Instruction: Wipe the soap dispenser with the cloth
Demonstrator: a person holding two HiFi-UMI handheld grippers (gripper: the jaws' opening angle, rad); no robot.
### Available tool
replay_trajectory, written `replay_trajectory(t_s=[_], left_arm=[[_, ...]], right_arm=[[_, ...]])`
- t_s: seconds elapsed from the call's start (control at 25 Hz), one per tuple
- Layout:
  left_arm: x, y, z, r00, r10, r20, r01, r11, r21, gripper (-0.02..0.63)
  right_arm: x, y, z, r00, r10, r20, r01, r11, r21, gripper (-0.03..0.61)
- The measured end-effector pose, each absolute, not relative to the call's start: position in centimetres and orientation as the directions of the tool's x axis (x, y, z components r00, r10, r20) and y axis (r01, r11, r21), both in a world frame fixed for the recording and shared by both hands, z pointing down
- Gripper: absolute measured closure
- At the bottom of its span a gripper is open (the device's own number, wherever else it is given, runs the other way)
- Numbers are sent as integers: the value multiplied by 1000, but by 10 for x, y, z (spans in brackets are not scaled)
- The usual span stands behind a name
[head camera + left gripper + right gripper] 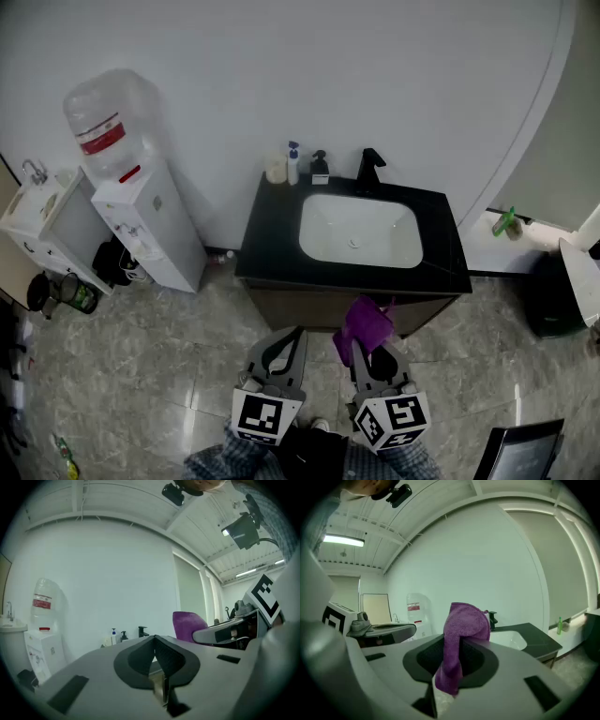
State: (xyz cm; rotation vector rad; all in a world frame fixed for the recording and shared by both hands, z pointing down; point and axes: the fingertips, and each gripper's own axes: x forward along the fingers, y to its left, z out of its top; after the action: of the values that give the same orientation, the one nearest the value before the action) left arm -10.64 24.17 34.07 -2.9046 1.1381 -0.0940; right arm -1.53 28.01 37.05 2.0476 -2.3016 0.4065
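Right tongs (pixel 359 349) clamped on purple cloth (pixel 366 323), evidently held ready for wiping; left tongs (pixel 298 333) closed, empty. Soap dispenser (pixel 320 167) stands well apart, at the back-left corner of the table (pixel 267 239).

Head view was evenly lit, slightly dim, soft and low-contrast. I saw no hard shadows on the floor (pixel 141 375), only mild darkening at the corners. The white basin (pixel 358 231) read bright against the black counter (pixel 272 225), not clipped.

Both gripper views were heavy fisheye, with a black vignette ring and bowed straight lines. Light came from overhead: one ceiling strip (pixel 344 540) was blown out, another (pixel 255 570) less so. Both had a greenish cast.

The bodies of the left gripper (pixel 154 639) and right gripper (pixel 459 641) were soft up close. The purple cloth (pixel 466 620) was fairly sharp. The wall (pixel 108 578) was flat, with no glare.
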Motion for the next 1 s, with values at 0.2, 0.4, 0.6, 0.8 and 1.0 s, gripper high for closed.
replay_trajectory(t_s=[0.2, 0.4, 0.6, 0.8, 1.0], left_arm=[[-110, 245, 353, 731, -677, 84, -676, -736, -46, 612], [-111, 246, 357, 729, -677, 99, -677, -735, -46, 612], [-111, 245, 353, 730, -678, 80, -677, -734, -44, 612], [-107, 246, 351, 728, -683, 57, -682, -730, -44, 612], [-105, 250, 353, 713, -697, 77, -696, -716, -46, 612]], right_arm=[[-17, 281, 372, -134, -971, 199, -980, 100, -172, 499], [-19, 281, 373, -139, -970, 200, -981, 106, -165, 499], [-19, 281, 372, -135, -971, 199, -982, 104, -158, 499], [-16, 283, 371, -134, -971, 199, -986, 110, -127, 499], [-5, 285, 372, -128, -971, 200, -984, 100, -145, 499]])
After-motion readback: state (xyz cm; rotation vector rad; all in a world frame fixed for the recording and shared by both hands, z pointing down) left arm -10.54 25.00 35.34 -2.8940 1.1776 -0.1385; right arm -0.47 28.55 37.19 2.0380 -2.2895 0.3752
